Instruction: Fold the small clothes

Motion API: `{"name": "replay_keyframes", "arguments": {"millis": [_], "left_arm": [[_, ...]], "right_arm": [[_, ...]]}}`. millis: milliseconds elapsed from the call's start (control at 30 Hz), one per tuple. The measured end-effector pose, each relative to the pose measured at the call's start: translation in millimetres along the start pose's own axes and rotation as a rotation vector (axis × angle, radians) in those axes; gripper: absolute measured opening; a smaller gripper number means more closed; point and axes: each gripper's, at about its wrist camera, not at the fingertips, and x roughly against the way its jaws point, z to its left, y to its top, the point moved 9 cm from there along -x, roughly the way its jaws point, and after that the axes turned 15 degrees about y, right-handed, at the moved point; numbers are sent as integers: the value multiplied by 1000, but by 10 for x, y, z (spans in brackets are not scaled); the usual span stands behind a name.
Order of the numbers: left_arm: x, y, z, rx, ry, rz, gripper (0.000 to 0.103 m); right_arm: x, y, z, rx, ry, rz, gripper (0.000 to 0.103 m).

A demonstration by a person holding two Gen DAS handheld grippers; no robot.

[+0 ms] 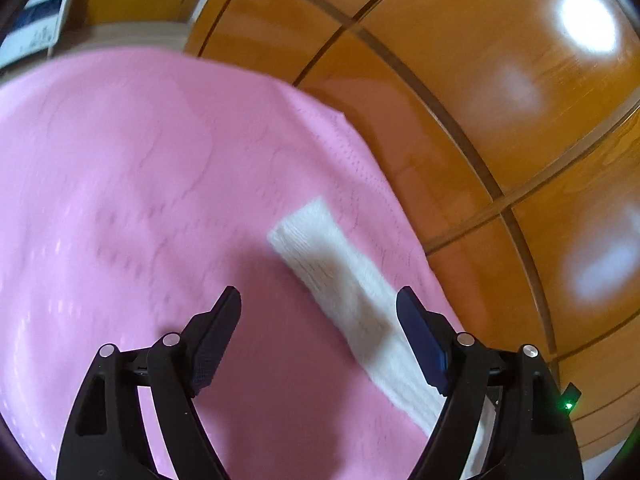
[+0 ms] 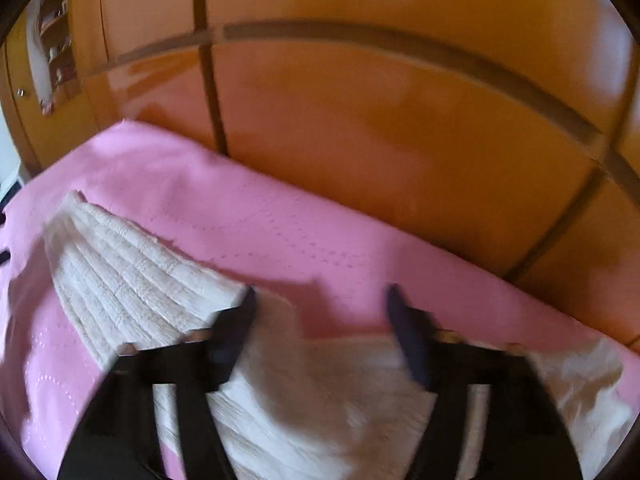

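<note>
A small white ribbed knit garment (image 2: 132,280) lies on a pink bedcover (image 2: 280,220). In the right wrist view its body fills the lower middle and a sleeve reaches to the upper left. My right gripper (image 2: 320,294) is open above the garment's top edge, holding nothing. In the left wrist view a white ribbed sleeve (image 1: 340,280) runs diagonally across the pink cover (image 1: 120,180). My left gripper (image 1: 320,298) is open just above it, with the right finger (image 1: 420,332) over the sleeve. The frames are blurred.
A glossy orange wooden wardrobe (image 2: 380,120) with dark panel grooves stands right behind the bed's far edge; it also shows in the left wrist view (image 1: 460,80). A white object (image 1: 40,20) sits at the far left corner.
</note>
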Motion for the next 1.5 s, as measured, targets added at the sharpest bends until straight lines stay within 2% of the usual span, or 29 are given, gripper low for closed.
{"name": "replay_keyframes", "arguments": {"millis": [67,167,233,333,500,533,567,600,633,733,833,933,1067,1100,1133,1167,1200,1267,1367,1433,1500], "left_arm": [[38,-159,72,-9,-11,21,78],[10,-436,44,-24,-44,72,75],[-28,-551,-54,-53,-37,66,75],[-156,-514,-229,-60,-32,67,75],[-493,-249,-305,-18,93,21,73],[-525,-201,-320,-8,100,19,48],[-561,-178,-337,0,88,35,12],[-607,-178,-319,6,100,70,8],[-578,-168,-247,25,115,63,5],[-372,-183,-53,39,135,15,4],[-111,-277,275,57,166,-15,4],[45,-386,511,109,173,-2,4],[204,-507,578,77,197,15,8],[289,-522,540,74,194,18,16],[342,-525,497,74,175,18,40],[428,-550,428,80,154,6,55],[570,-598,346,75,137,-24,56],[742,-715,125,12,90,-37,56],[1005,-1110,-318,-127,6,-34,56],[1150,-1534,-684,-267,-53,-15,59],[1286,-1997,-1005,-395,-103,-18,65]], "right_arm": [[194,-191,-72,-38,3,2,82],[468,-504,-128,-99,38,8,87],[719,-853,-129,-145,62,20,90],[1154,-1396,-119,-186,80,32,92],[1972,-2352,-372,-312,-7,60,94],[2132,-2527,-425,-345,-25,55,95],[2227,-2621,-458,-371,-30,48,95],[2318,-2718,-482,-403,-39,39,95],[2387,-2794,-498,-426,-51,32,95],[2516,-2965,-570,-479,-65,17,95],[2495,-2985,-527,-443,-94,27,95],[2443,-2968,-473,-421,-112,25,99],[2473,-2957,-463,-437,-98,4,100],[2532,-2967,-473,-451,-86,-12,100],[2607,-2990,-501,-466,-83,-31,100],[2677,-3016,-532,-480,-83,-50,99],[2771,-3047,-594,-502,-88,-73,99],[2977,-3137,-771,-557,-118,-120,99],[3330,-3355,-1115,-662,-171,-190,98],[3631,-3600,-1432,-772,-216,-258,97],[3884,-3846,-1727,-881,-258,-316,88]]}}
